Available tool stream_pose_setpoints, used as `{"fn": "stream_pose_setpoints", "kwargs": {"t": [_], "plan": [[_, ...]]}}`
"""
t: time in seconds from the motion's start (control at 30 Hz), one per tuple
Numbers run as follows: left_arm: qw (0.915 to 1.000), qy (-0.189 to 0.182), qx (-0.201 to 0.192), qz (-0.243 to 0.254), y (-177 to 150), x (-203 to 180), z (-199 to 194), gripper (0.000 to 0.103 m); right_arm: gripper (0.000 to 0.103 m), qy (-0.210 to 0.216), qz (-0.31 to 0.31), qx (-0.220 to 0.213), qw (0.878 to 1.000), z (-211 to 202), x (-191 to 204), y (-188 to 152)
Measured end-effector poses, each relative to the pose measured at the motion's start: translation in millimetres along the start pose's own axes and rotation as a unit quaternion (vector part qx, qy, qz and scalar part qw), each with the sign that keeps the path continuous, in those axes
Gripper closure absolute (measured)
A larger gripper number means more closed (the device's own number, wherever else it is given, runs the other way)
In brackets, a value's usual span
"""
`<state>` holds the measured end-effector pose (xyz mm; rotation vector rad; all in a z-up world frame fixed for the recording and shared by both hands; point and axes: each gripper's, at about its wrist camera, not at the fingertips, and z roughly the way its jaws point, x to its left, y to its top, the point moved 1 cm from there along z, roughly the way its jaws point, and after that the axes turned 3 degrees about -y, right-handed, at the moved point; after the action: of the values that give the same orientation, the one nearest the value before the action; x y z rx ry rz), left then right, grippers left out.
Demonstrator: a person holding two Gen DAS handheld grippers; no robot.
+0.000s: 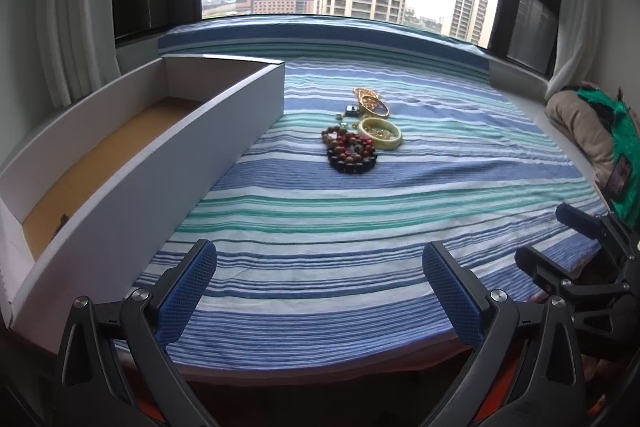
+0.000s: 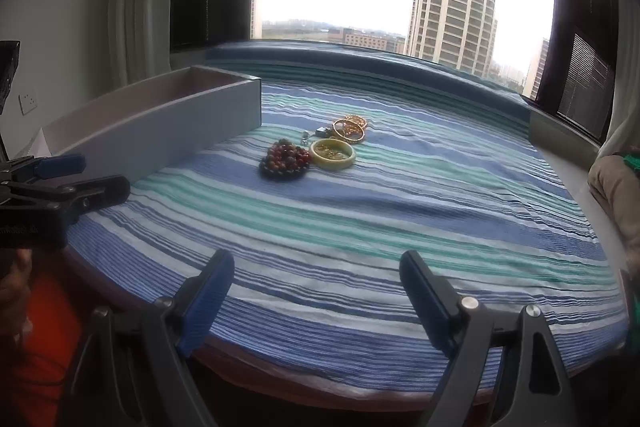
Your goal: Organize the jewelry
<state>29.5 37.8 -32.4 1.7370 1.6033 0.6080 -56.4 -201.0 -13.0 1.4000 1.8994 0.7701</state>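
Observation:
A pile of jewelry lies mid-table on the striped cloth point(image 1: 360, 211): red, brown and dark bead bracelets point(image 1: 351, 151) point(image 2: 286, 159), a pale yellow bangle point(image 1: 380, 133) point(image 2: 333, 154), gold bangles and chain point(image 1: 372, 101) point(image 2: 350, 127), and a small dark charm point(image 1: 352, 111). A long white box point(image 1: 224, 115) point(image 2: 192, 115) with a brown floor stands open at the left. My left gripper point(image 1: 320, 267) is open and empty near the front edge. My right gripper point(image 2: 316, 275) is open and empty, also at the front edge, well short of the pile.
The right gripper shows at the right edge of the left wrist view point(image 1: 592, 251); the left gripper shows at the left of the right wrist view point(image 2: 64, 183). A beige and green bundle point(image 1: 592, 131) lies at the right. A window and curtains stand behind the table.

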Motion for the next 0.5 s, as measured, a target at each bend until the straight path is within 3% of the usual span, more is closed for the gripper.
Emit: {"fn": "stream_pose_setpoints", "kwargs": {"t": [0.5], "plan": [[0.9996,0.002,0.028,-0.005,-6,1,12,0.001,0.017,0.01,0.005,0.01,1.0,1,3,-4]]}}
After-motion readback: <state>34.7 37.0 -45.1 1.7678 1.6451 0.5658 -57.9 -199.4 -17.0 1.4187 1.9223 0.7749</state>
